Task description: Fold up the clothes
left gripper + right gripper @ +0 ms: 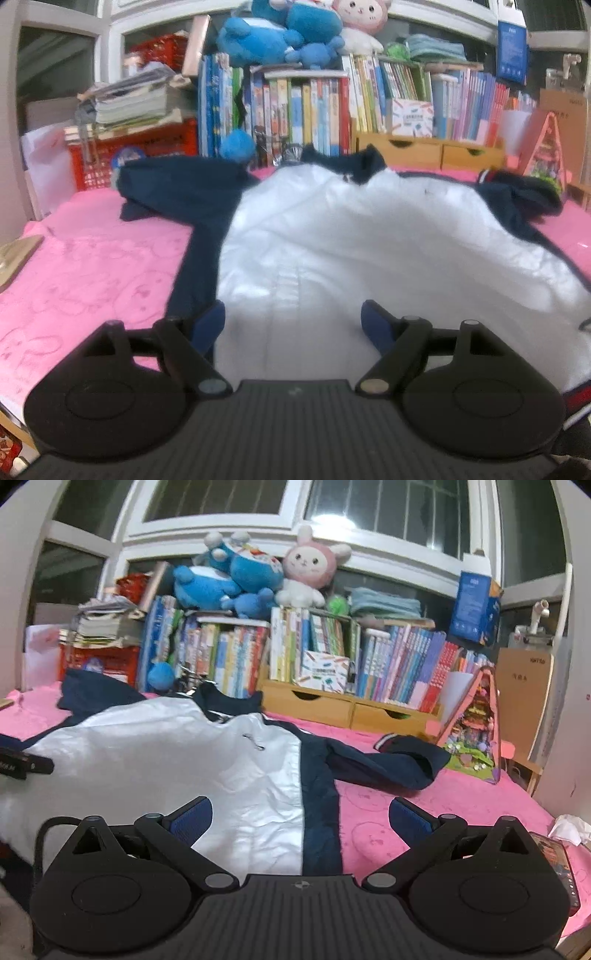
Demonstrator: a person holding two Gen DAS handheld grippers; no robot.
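Observation:
A white jacket with navy sleeves and collar [369,236] lies spread flat on the pink table cover [92,266], collar at the far side. Its left sleeve [173,184] reaches toward the far left, its right sleeve [384,760] lies bunched toward the right. My left gripper [293,325] is open and empty, above the jacket's near hem left of the zip. My right gripper [301,816] is open and empty, above the jacket's near right edge, where the navy side panel [319,812] meets the pink cover [461,797]. The left gripper's body shows at the right wrist view's left edge [22,764].
Rows of books [236,661] and plush toys [236,576] line the far edge. A wooden drawer unit [351,709], a red crate [147,147] and a triangular toy house [476,727] stand there too. A phone [557,864] and crumpled tissue [570,829] lie at near right.

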